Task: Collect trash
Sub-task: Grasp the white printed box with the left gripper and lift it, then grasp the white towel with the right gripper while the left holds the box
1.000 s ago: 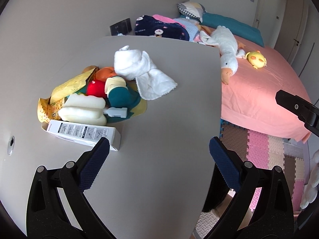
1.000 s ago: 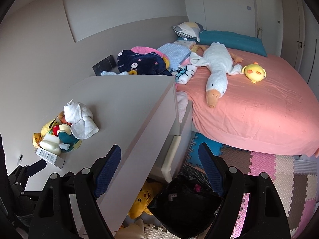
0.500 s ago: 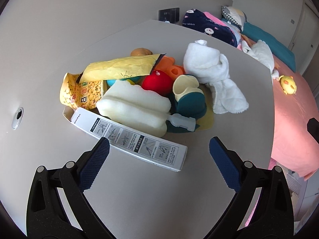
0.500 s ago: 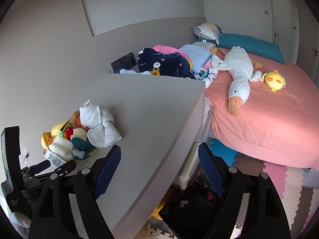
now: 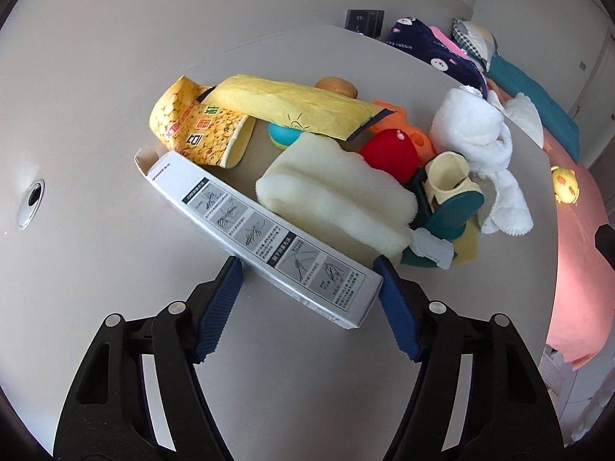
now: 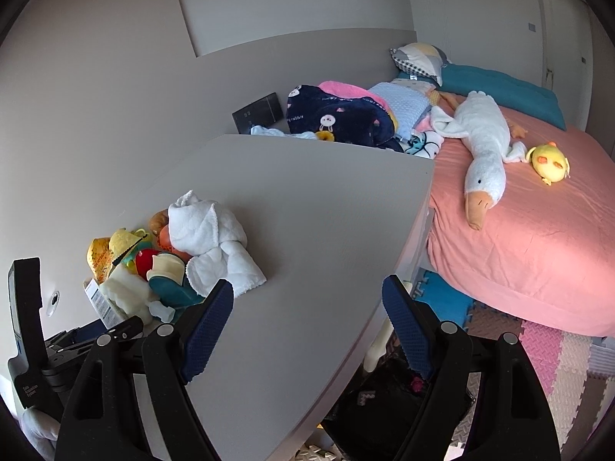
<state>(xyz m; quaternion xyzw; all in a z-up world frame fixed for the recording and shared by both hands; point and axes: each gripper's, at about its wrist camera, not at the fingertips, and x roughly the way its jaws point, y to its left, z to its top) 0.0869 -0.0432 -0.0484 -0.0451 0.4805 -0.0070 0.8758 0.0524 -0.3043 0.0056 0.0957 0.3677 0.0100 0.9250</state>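
Note:
A long white box printed with instruction diagrams lies slantwise on the grey table, at the near edge of a pile. My left gripper points down at it. Its jaws are closing, the box's near end is between them, and both blue pads sit right at its edges. The box still rests flat on the table. In the right wrist view the same box shows at the far left, with the left gripper's body below it. My right gripper hangs open over the table's front edge with nothing between its fingers.
The pile holds a yellow snack wrapper, a yellow paper bag, white foam, a red ball, a teal and cream toy and a white towel. A black bag sits under the table. A pink bed stands right.
My left gripper moved in and down toward the pile, its jaws narrowed, and the white box now lies between them. My right gripper drifted over the table.

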